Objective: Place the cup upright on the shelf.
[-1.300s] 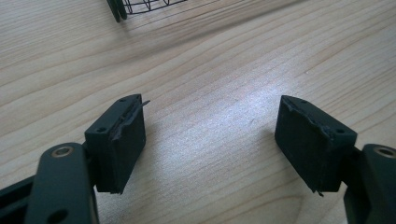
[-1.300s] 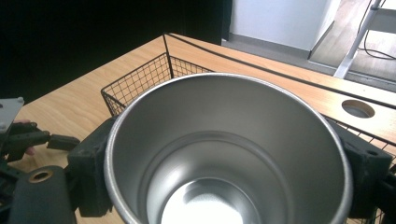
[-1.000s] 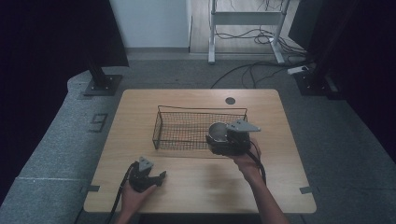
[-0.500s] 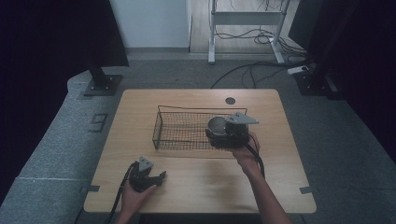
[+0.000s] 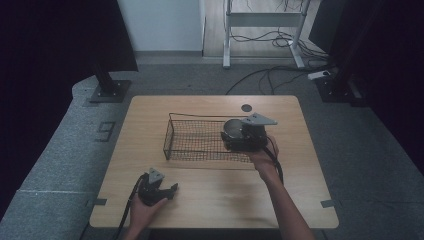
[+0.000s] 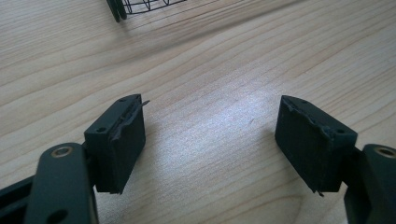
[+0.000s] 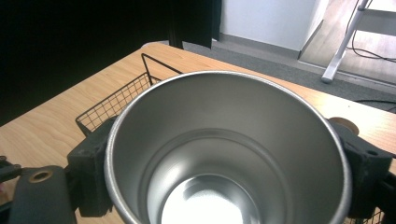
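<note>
High view: right gripper point(image 5: 239, 136) clamps steel cup point(image 5: 233, 128) over the wire basket's point(image 5: 192, 141) right end. Left gripper view: left gripper point(image 6: 210, 135) jaws wide, empty, well short of basket. Right gripper view: cup upright, mouth up, basket below-left.

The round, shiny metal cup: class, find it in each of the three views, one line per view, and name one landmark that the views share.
High view: the round, shiny metal cup sits right of centre, over the right end of the black wire basket.
Left gripper view: not in it.
Right gripper view: the cup fills the centre, clamped between the jaws of the right hand-held gripper.
Shared landmark: the wire basket.
</note>
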Demonstrator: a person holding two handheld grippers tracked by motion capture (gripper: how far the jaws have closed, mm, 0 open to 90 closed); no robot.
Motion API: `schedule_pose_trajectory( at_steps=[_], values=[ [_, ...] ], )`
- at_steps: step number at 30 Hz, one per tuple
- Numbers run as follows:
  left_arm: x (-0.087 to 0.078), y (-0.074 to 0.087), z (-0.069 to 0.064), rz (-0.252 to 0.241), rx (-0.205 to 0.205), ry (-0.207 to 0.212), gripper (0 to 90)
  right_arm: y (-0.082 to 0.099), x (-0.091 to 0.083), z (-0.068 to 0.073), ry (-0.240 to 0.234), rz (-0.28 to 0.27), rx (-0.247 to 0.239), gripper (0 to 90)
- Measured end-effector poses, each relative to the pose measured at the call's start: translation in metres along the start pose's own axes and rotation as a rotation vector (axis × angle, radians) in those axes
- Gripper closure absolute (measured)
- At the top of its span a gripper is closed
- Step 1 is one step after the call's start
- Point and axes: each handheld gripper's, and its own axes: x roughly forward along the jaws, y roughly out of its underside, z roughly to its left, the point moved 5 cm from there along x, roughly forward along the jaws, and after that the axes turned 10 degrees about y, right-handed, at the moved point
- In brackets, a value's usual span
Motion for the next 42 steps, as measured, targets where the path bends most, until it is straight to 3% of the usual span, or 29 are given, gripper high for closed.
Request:
schedule_pose_trajectory(
  at_steps=[42],
  values=[
    [0.0,0.0,0.0,-0.001,-0.001,0.001,24.3,0.018,0.062,-0.04,0.109,0.144,0.059,13.7]
  ],
)
